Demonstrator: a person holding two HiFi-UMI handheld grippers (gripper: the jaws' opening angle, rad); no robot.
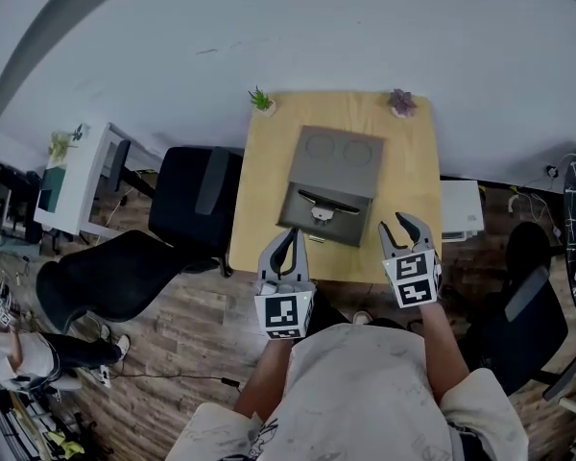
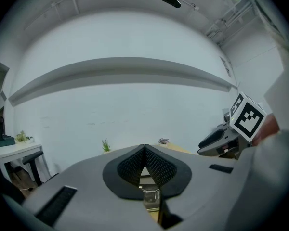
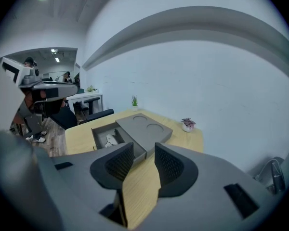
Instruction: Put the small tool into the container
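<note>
Already, small piece [image 1: 322, 213] inside container [image 1: 338, 161], ahead-left of right tool [image 1: 400, 226].

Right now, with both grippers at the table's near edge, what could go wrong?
1. The left gripper is shut and near the open drawer; moving in like that, it may bump the drawer rather than grasp.
2. The small pale item lies in the drawer close to a black bar; the open right gripper could snag that bar.
</note>
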